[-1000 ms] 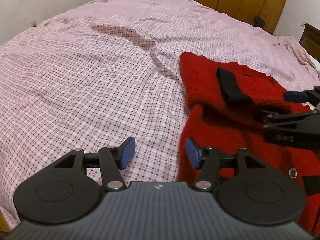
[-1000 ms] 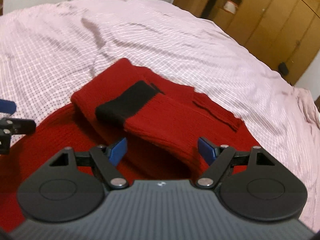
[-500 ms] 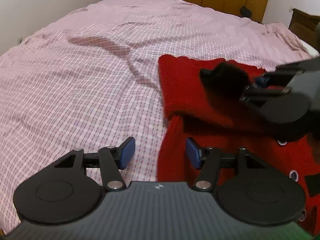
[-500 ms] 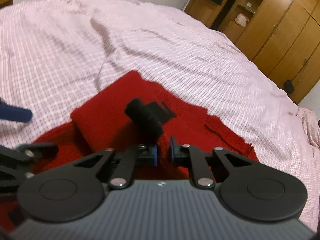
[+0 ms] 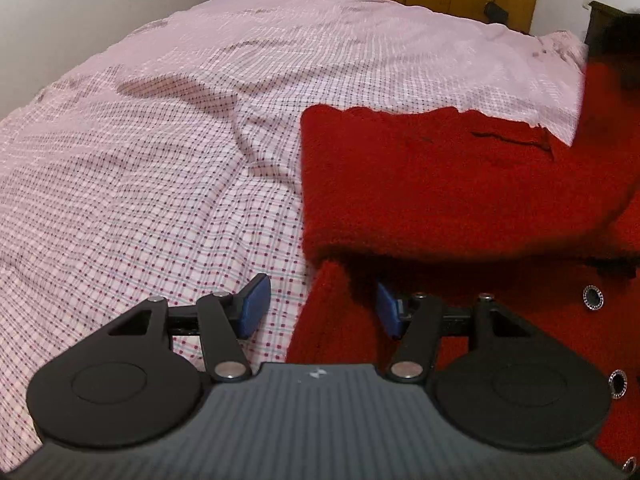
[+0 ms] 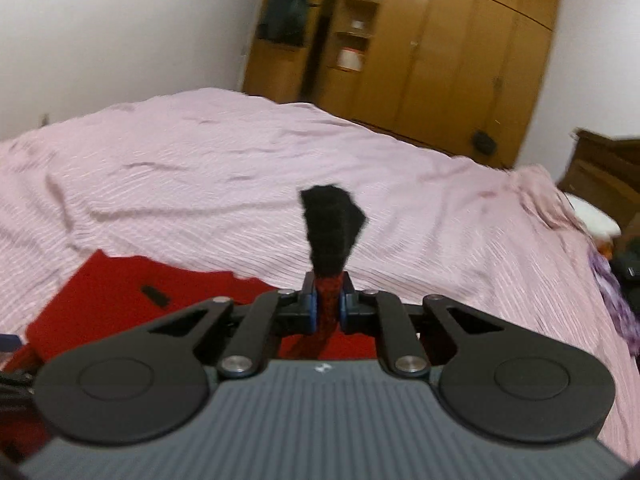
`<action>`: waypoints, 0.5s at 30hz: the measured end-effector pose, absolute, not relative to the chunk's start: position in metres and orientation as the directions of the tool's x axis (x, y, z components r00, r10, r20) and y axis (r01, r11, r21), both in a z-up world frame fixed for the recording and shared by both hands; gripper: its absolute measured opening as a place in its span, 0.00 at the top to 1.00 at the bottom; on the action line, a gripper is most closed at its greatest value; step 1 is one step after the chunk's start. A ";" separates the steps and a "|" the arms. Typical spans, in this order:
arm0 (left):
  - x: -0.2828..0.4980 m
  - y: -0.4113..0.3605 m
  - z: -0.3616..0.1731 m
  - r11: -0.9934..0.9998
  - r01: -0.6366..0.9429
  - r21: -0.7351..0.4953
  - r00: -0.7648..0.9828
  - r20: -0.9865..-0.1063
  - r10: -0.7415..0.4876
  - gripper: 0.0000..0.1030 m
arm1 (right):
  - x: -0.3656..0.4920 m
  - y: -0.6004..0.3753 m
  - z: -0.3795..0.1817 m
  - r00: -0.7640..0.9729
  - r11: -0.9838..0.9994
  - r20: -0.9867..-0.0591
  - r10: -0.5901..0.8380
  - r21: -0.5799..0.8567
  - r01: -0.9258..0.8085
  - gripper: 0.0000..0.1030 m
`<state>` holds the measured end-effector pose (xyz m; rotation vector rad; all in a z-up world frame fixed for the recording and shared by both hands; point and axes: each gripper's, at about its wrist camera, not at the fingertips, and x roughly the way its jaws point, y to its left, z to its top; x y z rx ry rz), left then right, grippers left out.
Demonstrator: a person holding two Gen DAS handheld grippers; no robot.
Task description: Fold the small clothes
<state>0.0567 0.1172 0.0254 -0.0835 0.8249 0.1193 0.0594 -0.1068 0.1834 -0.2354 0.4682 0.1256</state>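
A red knitted sweater [image 5: 440,184] lies on the checked pink bed sheet [image 5: 160,160], its upper part folded over its body. In the left wrist view my left gripper [image 5: 320,312] stands open over the sweater's left edge, one pad above the sheet, the other above red cloth. My right gripper [image 6: 329,304] is shut on the sweater's sleeve just below its black cuff [image 6: 330,228], and holds it lifted above the bed. That raised sleeve [image 5: 608,92] runs up the right edge of the left wrist view. The red body [image 6: 120,292] shows low at the left in the right wrist view.
The bed sheet [image 6: 200,176] spreads wide to the left and far side. Brown wardrobes [image 6: 440,60] stand behind the bed. A dark wooden headboard [image 6: 600,168] and a white pillow [image 6: 596,220] sit at the right. Metal eyelets [image 5: 592,298] dot the sweater's front.
My right gripper closed on the sleeve near the black cuff and lifted it up off the sweater. My left gripper shifted toward the sweater's left edge, still open.
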 end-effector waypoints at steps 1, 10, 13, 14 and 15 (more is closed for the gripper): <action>0.057 0.118 0.025 0.989 -0.142 -0.030 0.673 -0.736 0.074 0.38 | 0.059 -0.116 0.178 0.881 0.970 -0.469 0.055 -0.185 -0.159 0.88; 0.057 0.115 0.023 0.988 -0.153 -0.021 0.667 -0.740 0.088 0.37 | 0.045 -0.163 0.100 0.789 0.993 -0.615 0.013 -0.082 -0.081 0.83; 0.057 0.113 0.021 0.989 -0.147 -0.006 0.670 -0.736 0.094 0.36 | 0.033 -0.178 0.091 0.788 0.999 -0.615 0.038 -0.004 -0.051 0.70; 0.057 0.113 0.021 0.989 -0.145 -0.004 0.671 -0.735 0.095 0.36 | 0.030 -0.184 0.093 0.789 0.999 -0.613 0.046 0.020 -0.043 0.62; 0.057 0.113 0.021 0.990 -0.144 -0.002 0.672 -0.735 0.096 0.36 | 0.029 -0.190 0.096 0.788 0.998 -0.613 0.056 0.040 -0.040 0.58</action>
